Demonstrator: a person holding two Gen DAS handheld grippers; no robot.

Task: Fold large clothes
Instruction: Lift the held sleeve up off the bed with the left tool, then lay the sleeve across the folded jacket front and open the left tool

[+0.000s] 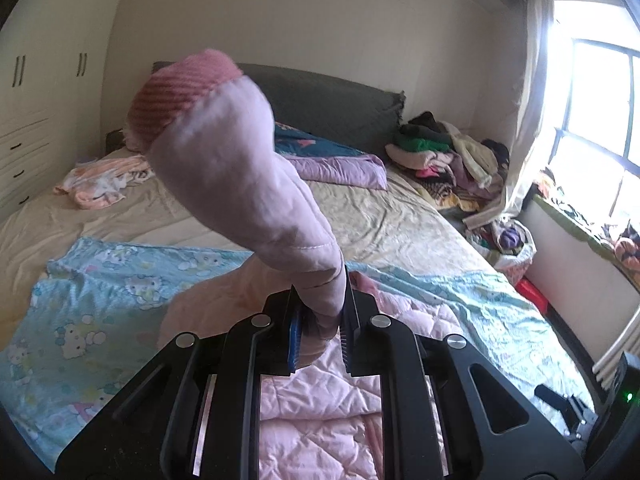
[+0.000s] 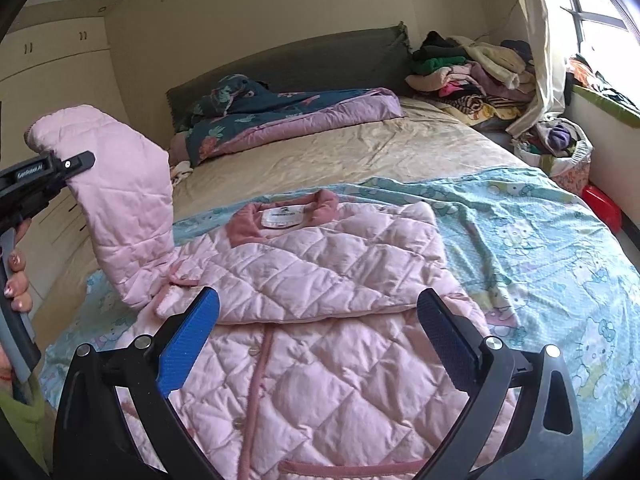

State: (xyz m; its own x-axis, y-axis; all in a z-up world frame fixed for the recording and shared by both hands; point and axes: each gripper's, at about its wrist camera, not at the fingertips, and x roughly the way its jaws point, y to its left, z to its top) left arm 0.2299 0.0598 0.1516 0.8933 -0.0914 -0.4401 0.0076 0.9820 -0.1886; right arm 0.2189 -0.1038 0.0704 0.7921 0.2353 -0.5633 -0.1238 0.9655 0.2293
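Note:
A pink quilted jacket (image 2: 320, 292) lies front-up on a light blue cartoon-print sheet (image 2: 540, 248) on the bed, its collar and label toward the headboard. One sleeve lies folded across the chest. The other sleeve (image 2: 120, 200) is lifted up at the left, and my left gripper (image 2: 60, 168) is shut on it near the ribbed cuff. In the left wrist view that sleeve (image 1: 240, 184) rises from between the pads, with my left gripper (image 1: 322, 312) clamped on it. My right gripper (image 2: 318, 340) hovers open over the jacket's middle, nothing between its blue pads.
A folded purple and dark floral quilt (image 2: 288, 116) lies near the grey headboard. A pile of clothes (image 2: 472, 76) sits at the bed's far right corner, by the curtain and window. A peach garment (image 1: 100, 184) lies at the bed's left. White wardrobes (image 1: 36, 92) line the left wall.

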